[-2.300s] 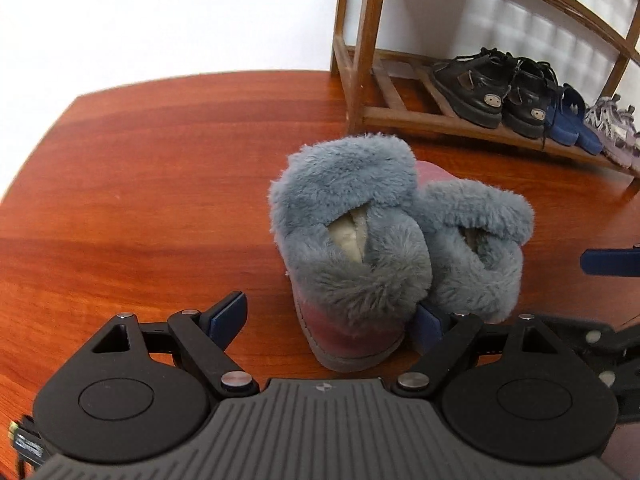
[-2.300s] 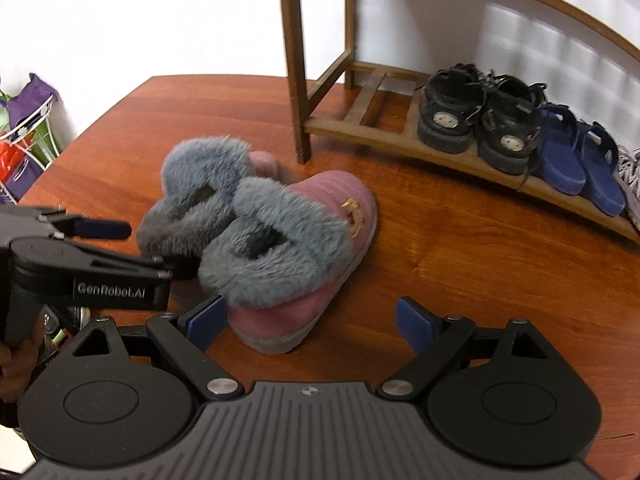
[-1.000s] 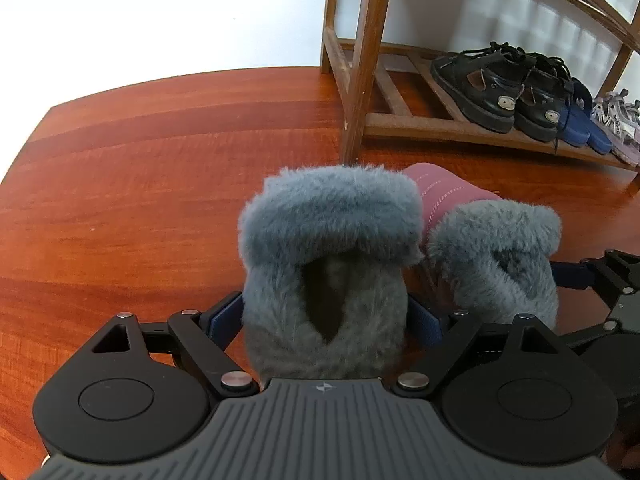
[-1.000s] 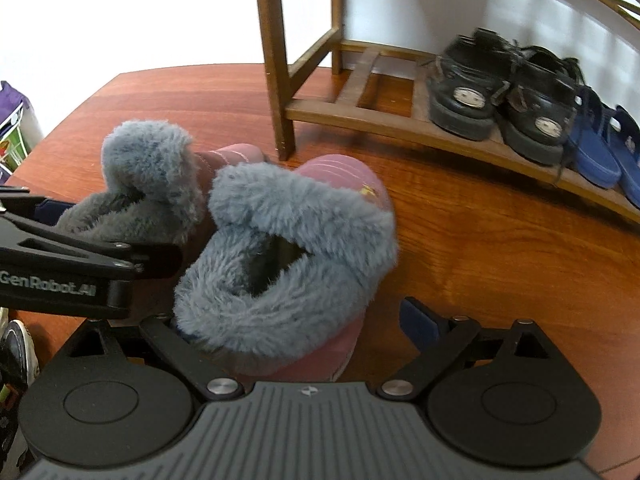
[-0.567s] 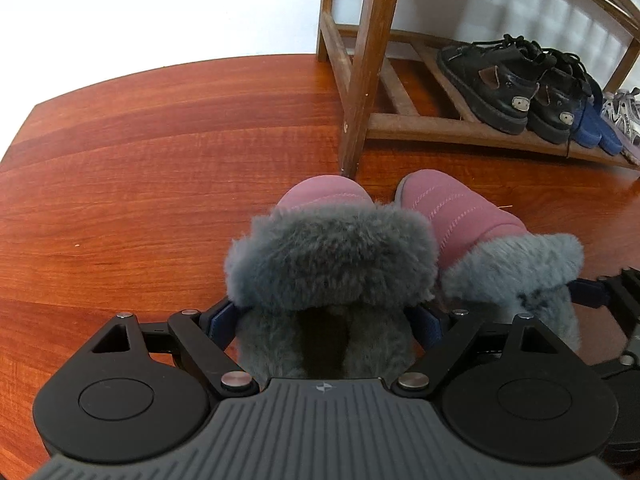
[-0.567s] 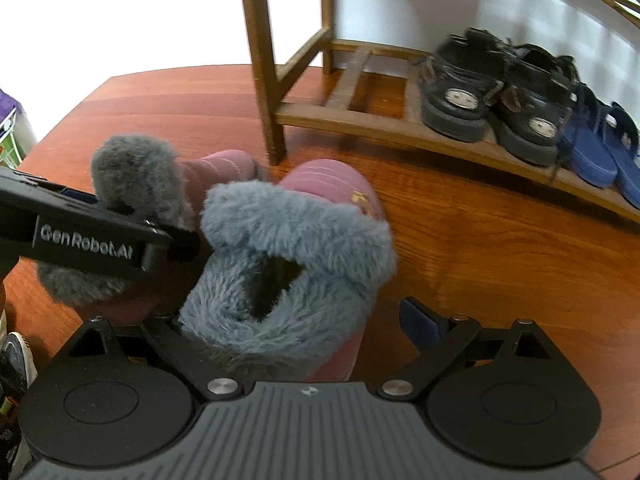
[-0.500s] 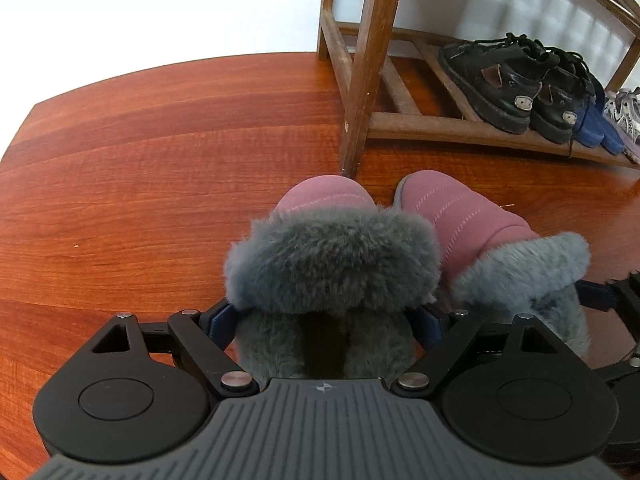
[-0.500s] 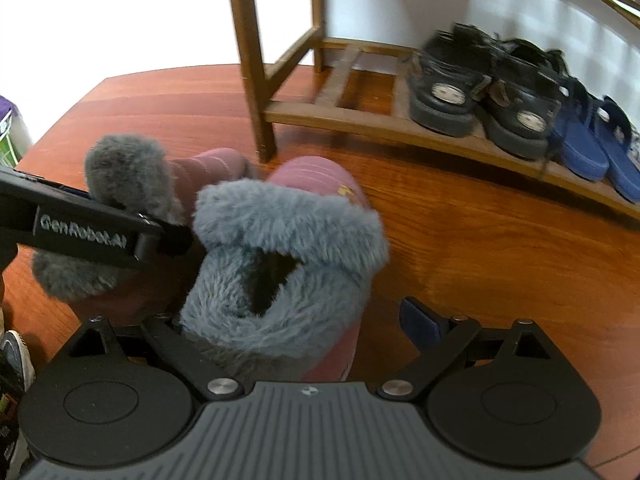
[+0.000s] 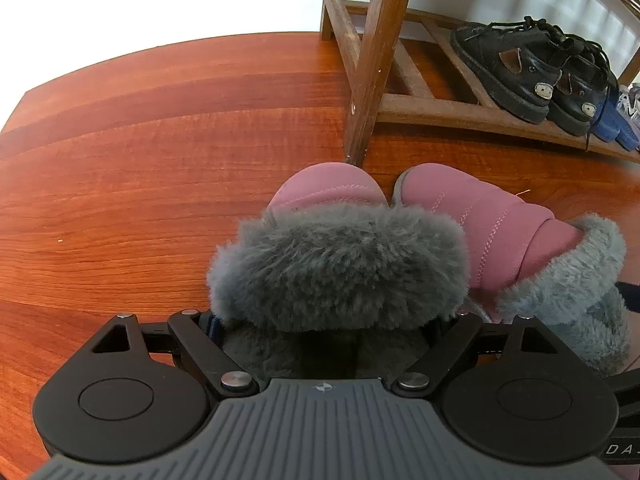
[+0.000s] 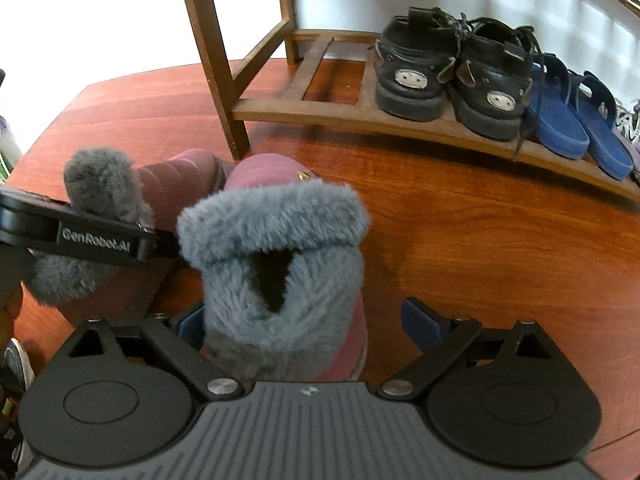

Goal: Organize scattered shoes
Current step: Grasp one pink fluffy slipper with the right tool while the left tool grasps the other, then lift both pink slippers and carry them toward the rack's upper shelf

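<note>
My left gripper [image 9: 326, 326] pinched one furry pink boot [image 9: 340, 256]; my right gripper [image 10: 310, 320] stood spread around the other boot [image 10: 276, 248], beside the rack [image 10: 400, 120].

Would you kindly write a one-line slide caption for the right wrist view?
Right gripper straddles a pink fur-cuffed boot on the wooden floor, its twin alongside, facing the shoe rack.

Red-brown wood floor [image 9: 140, 184] — two pink fur-cuffed boots [image 10: 276, 264], wooden shoe rack [image 10: 400, 120].
</note>
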Action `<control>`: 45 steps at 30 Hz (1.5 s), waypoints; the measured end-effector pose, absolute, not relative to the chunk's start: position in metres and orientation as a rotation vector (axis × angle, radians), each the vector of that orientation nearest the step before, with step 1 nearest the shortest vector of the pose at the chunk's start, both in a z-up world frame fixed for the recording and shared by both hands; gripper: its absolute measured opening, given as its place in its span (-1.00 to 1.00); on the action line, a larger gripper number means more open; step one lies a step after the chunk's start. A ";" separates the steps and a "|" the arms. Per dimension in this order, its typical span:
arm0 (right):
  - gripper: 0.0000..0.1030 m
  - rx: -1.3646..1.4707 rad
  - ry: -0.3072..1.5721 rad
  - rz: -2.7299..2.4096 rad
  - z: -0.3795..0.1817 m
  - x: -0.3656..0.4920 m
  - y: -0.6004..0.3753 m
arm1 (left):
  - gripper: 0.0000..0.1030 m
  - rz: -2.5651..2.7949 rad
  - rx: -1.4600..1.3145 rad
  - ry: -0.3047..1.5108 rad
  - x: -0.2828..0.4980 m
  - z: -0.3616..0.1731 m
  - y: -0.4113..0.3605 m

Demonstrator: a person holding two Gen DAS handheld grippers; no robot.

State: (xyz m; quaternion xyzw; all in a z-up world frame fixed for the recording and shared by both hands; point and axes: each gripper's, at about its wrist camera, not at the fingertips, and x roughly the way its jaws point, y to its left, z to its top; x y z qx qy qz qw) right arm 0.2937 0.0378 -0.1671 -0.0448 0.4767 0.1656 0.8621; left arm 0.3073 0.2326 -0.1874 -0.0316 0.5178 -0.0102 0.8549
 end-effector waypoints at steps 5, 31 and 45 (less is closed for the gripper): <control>0.95 -0.107 1.006 0.369 -0.167 0.306 0.051 | 0.67 -0.029 -0.069 1.088 0.308 -0.190 0.235; 0.53 -0.197 0.968 0.399 -0.184 0.327 0.074 | 0.53 0.015 -0.101 1.061 0.304 -0.189 0.236; 0.49 -0.140 0.950 0.357 -0.161 0.313 0.051 | 0.44 0.040 -0.062 1.028 0.282 -0.169 0.217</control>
